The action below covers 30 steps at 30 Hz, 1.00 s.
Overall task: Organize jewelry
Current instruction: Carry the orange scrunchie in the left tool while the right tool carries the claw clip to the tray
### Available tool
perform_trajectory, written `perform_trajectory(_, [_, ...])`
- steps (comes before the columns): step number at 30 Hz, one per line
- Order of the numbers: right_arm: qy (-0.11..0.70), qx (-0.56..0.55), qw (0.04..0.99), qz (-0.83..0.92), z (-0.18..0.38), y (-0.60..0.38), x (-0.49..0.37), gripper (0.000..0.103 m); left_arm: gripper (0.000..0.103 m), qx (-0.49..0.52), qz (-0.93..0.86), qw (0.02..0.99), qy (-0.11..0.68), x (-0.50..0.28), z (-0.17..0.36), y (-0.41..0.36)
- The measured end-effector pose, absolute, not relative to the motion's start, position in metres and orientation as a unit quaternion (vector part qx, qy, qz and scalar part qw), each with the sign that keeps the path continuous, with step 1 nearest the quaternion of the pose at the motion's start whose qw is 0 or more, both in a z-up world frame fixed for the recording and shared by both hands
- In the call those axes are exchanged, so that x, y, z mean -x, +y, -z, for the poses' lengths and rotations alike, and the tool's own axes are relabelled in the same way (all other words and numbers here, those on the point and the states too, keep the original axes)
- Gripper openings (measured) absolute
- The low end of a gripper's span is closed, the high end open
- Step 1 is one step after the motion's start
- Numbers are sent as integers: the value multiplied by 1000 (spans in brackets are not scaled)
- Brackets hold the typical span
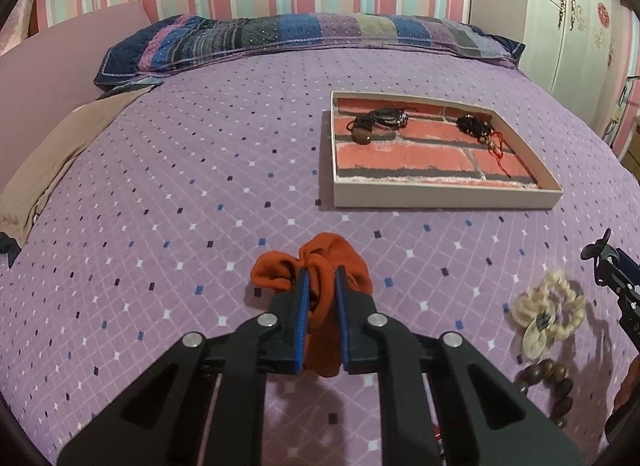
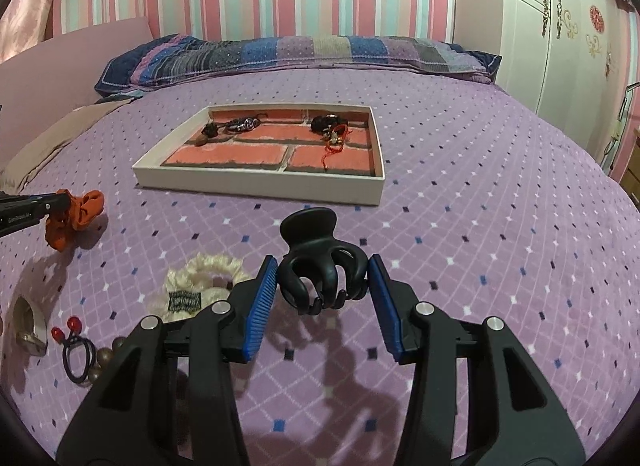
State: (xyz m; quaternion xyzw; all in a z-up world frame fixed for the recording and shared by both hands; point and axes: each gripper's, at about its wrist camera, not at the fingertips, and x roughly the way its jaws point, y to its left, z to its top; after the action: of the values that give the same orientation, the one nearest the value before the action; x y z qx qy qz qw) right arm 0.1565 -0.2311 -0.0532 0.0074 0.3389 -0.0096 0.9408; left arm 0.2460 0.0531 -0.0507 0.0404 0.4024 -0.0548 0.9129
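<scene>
My left gripper (image 1: 321, 274) is shut on an orange scrunchie (image 1: 320, 262) and holds it just above the purple bedspread; it also shows in the right wrist view (image 2: 76, 211). My right gripper (image 2: 323, 266) is shut on a black claw hair clip (image 2: 320, 266) held between the blue pads (image 2: 264, 298). A shallow white tray (image 1: 444, 197) with a brick-pattern floor lies ahead, also in the right wrist view (image 2: 256, 185). In it lie a dark cord necklace with a brown pendant (image 1: 372, 125) and a black and red bracelet bundle (image 1: 484, 133).
On the bedspread lie a cream scrunchie (image 2: 200, 282), a wooden bead bracelet (image 1: 552, 390), a black hair tie with red beads (image 2: 76, 350) and a silver bangle (image 2: 28, 326). A patchwork pillow (image 1: 312, 33) lies at the bed's head. A white wardrobe (image 2: 560, 25) stands right.
</scene>
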Motion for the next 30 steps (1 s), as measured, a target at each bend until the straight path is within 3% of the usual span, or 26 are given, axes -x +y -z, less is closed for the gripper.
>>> perform_trajectory(16, [314, -2, 949, 4, 12, -238, -245, 47, 13, -18, 78, 918, 387, -304, 10, -3])
perform_trajectory(30, [334, -8, 942, 19, 26, -245, -332, 47, 13, -25, 84, 911, 404, -392, 21, -43])
